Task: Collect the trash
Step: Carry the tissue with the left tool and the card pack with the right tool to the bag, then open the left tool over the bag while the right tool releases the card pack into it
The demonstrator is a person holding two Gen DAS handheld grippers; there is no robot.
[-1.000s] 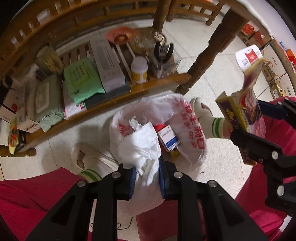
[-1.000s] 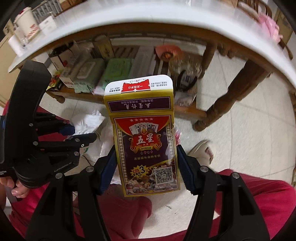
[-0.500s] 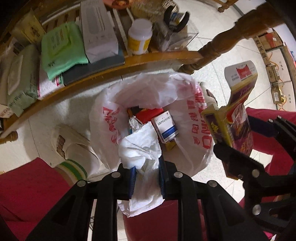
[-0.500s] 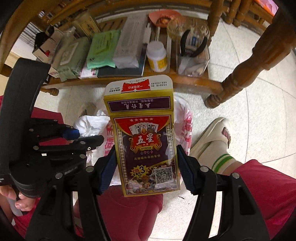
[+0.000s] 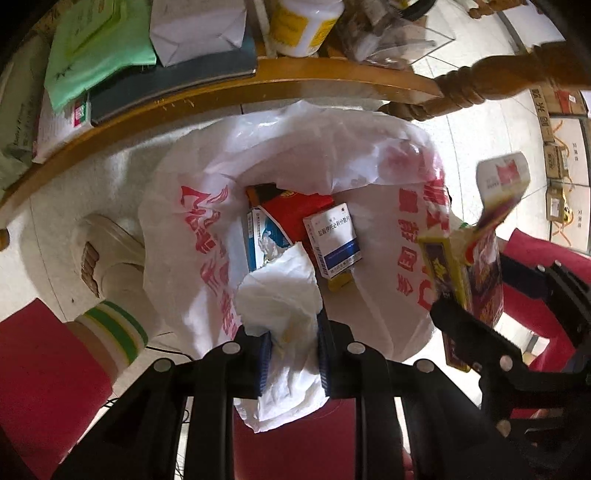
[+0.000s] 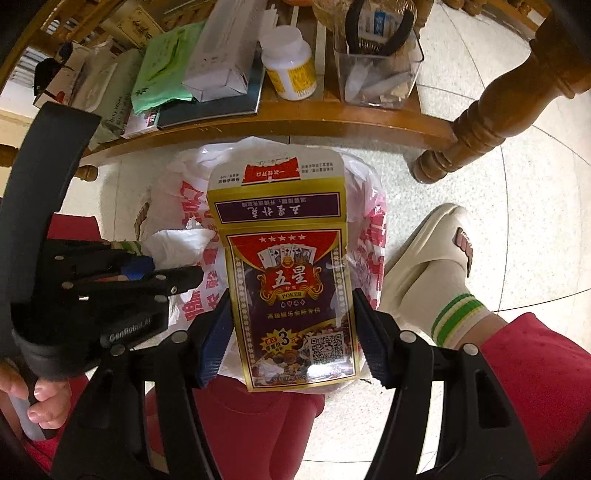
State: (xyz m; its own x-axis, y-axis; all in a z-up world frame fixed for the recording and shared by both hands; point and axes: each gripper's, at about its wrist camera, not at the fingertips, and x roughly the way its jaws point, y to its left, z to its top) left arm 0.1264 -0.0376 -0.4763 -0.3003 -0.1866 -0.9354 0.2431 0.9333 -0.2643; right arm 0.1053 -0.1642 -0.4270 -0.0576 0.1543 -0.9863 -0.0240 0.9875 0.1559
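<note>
left gripper (image 5: 291,354) clamped on a crumpled white tissue (image 5: 280,295), wad bulging out above and below the pads; soft, near weightless, won't slip but may cling to the pads on release

right gripper (image 6: 291,343) gripping a playing-card box (image 6: 291,291) by its two long edges, low on the box, top flap open. Thin cardboard, light, looks empty (judgement, can't see inside), so it will crush if squeezed harder; edge grip near the base is the stiffest spot, glossy print a bit slick. Readable: "五星", "POKER", a big "3", QR code, purple band on the flap

both held over the mouth of the white plastic trash bag (image 5: 192,236), red characters printed on its sides, not fully legible. Bag is floppy film, mouth sags, nothing holding it open. It stands on the tile floor between the person's slippered feet

inside the bag: blue-and-white medicine box (image 5: 332,240) with Chinese text, too small to read, and a red packet (image 5: 299,210)

beyond: wooden shelf (image 5: 258,79) with a yellow-label pill bottle (image 5: 299,22) and a green wipes pack (image 5: 96,48)
</note>
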